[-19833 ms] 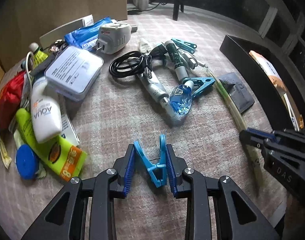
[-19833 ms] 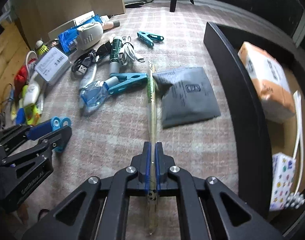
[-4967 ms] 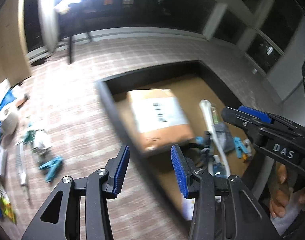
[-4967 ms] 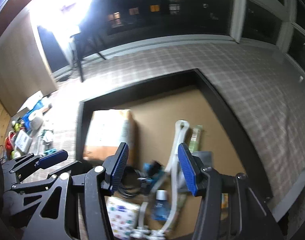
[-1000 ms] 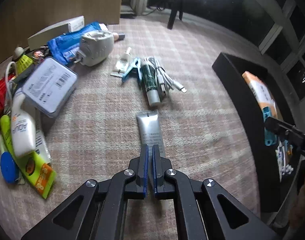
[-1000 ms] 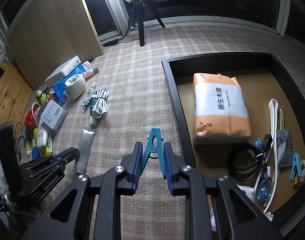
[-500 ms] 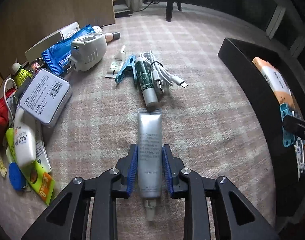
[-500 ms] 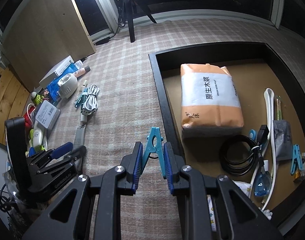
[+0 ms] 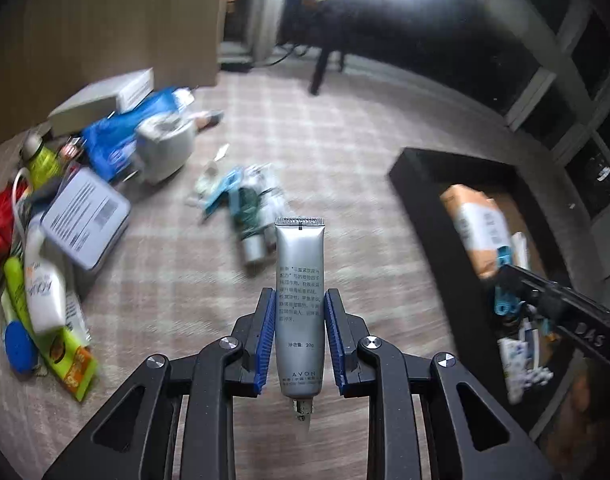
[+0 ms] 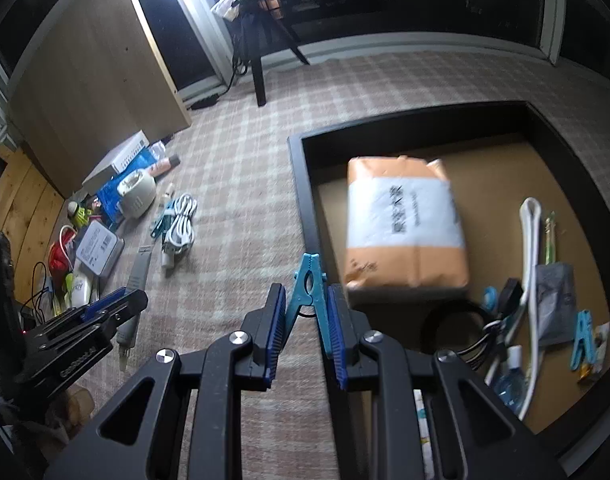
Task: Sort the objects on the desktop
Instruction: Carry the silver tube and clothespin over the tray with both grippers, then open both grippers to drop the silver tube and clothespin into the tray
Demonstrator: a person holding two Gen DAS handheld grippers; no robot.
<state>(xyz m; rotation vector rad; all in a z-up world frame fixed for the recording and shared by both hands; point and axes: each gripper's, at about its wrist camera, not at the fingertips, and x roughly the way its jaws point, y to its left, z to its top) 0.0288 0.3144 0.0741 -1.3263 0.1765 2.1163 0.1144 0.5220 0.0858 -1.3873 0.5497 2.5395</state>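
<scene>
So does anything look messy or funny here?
Yes. Lots of things sit jumbled in a pile at the carpet's left edge, not sorted. Nothing looks spilled or broken. The left gripper holds a silver tube; the right gripper holds a blue clip.

Clutter pile lies left of tray holding packet.

A silver tube stands straight up in the middle of the frame, cap end down, off the floor. A blue clip points up, centre frame, beside the black tray.
</scene>
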